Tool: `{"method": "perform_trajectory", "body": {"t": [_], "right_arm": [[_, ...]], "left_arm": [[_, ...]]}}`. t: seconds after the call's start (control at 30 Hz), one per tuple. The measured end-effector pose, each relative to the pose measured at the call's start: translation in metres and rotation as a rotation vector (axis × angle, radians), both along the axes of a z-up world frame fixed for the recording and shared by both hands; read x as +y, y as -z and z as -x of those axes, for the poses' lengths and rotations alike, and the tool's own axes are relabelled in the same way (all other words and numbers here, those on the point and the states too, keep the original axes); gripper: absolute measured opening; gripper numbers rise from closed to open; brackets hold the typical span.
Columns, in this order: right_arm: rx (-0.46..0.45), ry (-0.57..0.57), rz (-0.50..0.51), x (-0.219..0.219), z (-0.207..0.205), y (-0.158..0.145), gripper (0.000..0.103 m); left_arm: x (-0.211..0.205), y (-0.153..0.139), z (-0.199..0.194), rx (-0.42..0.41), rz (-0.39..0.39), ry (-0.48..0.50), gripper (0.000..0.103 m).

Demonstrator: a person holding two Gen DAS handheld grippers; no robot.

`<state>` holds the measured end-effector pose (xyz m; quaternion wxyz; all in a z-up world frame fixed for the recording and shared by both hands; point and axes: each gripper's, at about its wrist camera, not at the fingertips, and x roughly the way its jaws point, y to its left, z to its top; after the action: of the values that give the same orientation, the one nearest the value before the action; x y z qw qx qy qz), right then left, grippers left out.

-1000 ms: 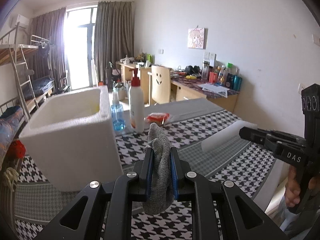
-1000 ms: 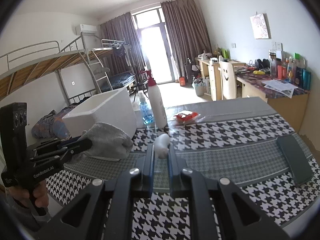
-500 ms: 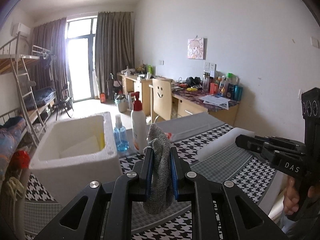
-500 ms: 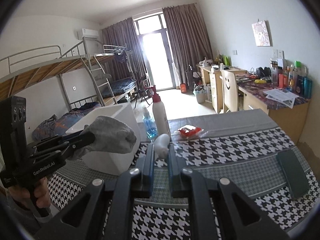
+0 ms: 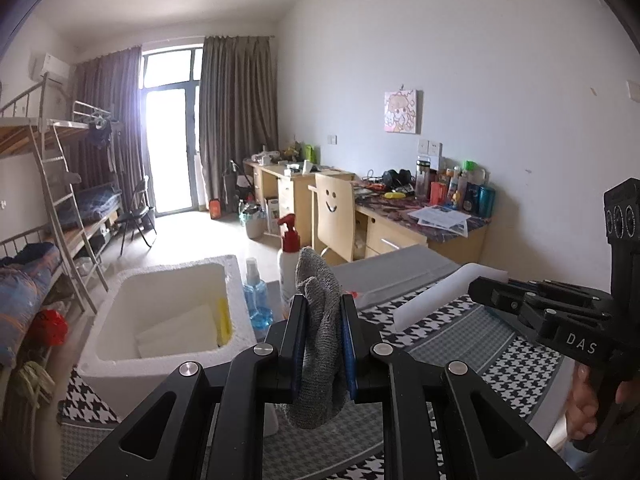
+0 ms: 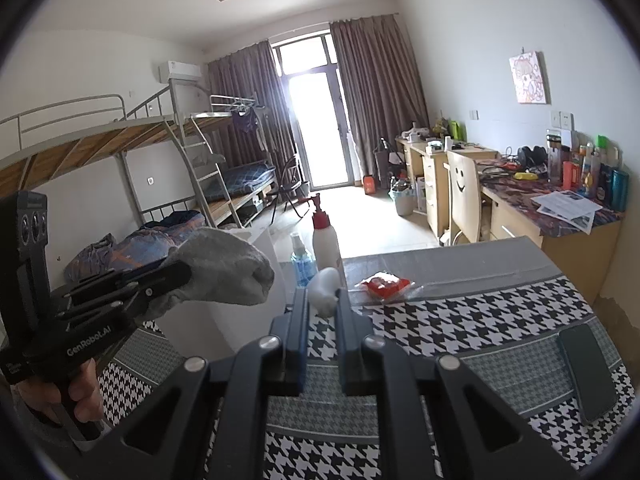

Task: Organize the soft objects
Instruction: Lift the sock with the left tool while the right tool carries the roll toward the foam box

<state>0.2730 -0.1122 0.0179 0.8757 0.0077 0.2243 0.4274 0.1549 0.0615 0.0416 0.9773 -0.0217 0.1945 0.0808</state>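
Note:
My left gripper (image 5: 322, 308) is shut on a grey sock (image 5: 320, 344) that sticks up above the fingers and hangs below them. It hovers over the table, just right of an open white foam box (image 5: 168, 320). In the right wrist view the left gripper (image 6: 176, 276) and the grey sock (image 6: 224, 268) hang in front of the foam box (image 6: 244, 320). My right gripper (image 6: 322, 300) is shut on the end of a white soft roll (image 6: 326, 292). The left wrist view shows the right gripper (image 5: 476, 292) holding the white roll (image 5: 436, 298) above the table's right part.
A white pump bottle (image 5: 289, 264) and a blue spray bottle (image 5: 256, 300) stand behind the box. A red packet (image 6: 384, 284) and a dark phone (image 6: 588, 372) lie on the houndstooth tablecloth (image 6: 460, 328). White sheets and a yellow item lie inside the box. Beyond are desks, a chair and bunk beds.
Both grippers have risen with their loads held. The left view now looks down into the foam box. The sock and the roll stand higher above the table.

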Motion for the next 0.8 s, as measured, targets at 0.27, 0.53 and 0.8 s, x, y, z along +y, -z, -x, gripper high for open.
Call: {"method": "perform_trajectory", "body": {"t": [0.27,0.53,0.8], "right_arm": [[-0.009,-0.007,-0.009,0.008,-0.003,-0.009,0.015],[-0.030,-0.031,-0.012,0.023,-0.002,-0.021,0.015],[-0.037,-0.069,-0.018,0.038,-0.002,-0.029,0.015]], "left_arm": [[0.008,-0.014,0.001,-0.025,-0.015,-0.021,0.017],[0.021,-0.026,0.000,-0.048,-0.022,-0.062,0.017],[0.032,-0.032,-0.001,-0.058,-0.027,-0.106,0.017]]}}
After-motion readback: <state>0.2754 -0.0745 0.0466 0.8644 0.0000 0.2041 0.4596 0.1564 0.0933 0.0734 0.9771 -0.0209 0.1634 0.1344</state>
